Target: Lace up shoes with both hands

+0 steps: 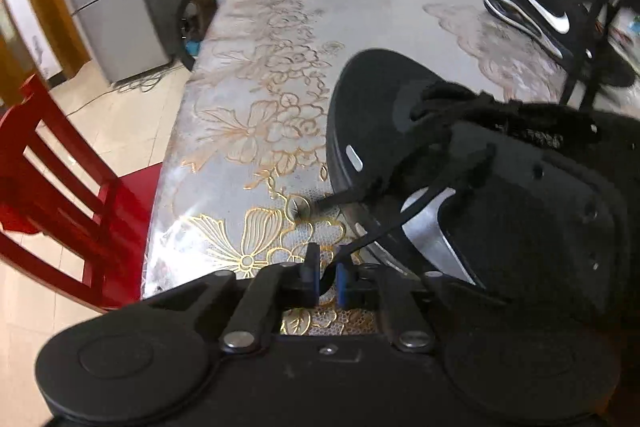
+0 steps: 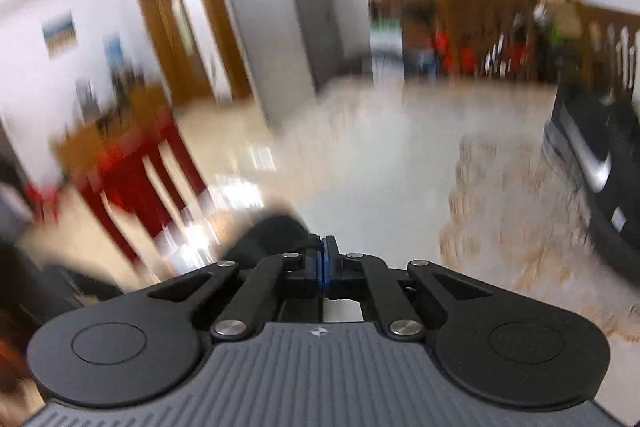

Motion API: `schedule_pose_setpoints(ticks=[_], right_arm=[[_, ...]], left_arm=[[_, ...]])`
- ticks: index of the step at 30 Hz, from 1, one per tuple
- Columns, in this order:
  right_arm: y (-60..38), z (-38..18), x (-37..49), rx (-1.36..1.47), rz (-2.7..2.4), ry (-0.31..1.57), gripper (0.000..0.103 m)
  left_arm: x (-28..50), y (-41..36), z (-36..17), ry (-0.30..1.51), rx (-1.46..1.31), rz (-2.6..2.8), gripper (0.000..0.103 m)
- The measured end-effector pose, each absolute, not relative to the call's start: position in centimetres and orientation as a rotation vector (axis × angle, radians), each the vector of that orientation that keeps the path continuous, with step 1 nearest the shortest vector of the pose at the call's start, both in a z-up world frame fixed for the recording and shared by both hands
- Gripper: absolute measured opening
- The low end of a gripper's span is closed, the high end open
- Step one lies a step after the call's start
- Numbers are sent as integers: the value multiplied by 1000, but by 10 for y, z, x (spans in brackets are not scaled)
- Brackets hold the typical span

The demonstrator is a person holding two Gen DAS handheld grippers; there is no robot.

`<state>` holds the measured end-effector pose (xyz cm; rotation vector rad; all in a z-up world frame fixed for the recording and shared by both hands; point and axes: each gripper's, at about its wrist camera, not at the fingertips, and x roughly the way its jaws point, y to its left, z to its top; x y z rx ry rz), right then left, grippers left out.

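L. gripper (image 1: 327, 277): jaws nearly together, black lace (image 1: 404, 217) running between the pads, seemingly pinched; shoe (image 1: 460, 163) just ahead-right on table (image 1: 248, 75). R. gripper (image 2: 325, 263): pads together, empty, view blurred. Tip: keep lace taut, pull straight w/o tipping shoe.

Black shoe (image 1: 500, 163), gold-flowered silver tablecloth (image 1: 260, 75), red chair (image 1: 60, 179).

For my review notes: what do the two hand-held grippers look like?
Both match: the left hand-held gripper and right hand-held gripper have black fingers with blue pads, black linkage bars with silver pivot screws, and round black discs either side. The right one's body is ribbed grey.
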<state>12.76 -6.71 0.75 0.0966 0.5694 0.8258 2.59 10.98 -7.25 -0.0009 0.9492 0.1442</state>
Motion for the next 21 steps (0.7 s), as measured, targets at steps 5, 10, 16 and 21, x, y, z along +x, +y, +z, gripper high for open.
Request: schedule_pose_setpoints(ticks=[5,10,16,21], right_arm=[[-82,79,116,241,947,418,2],[-92,138,119,302,1012,222,2],[-93,155,134,313,1040,160,2],[-100,144,139,279,955,161,2]], left_arm=[[18,113,-58,903,-34,169,7],[13,120,-38,834,-58,203,7],[4,126,-9,720,-96,254,7],[-9,130,27,591,-182,255,7]])
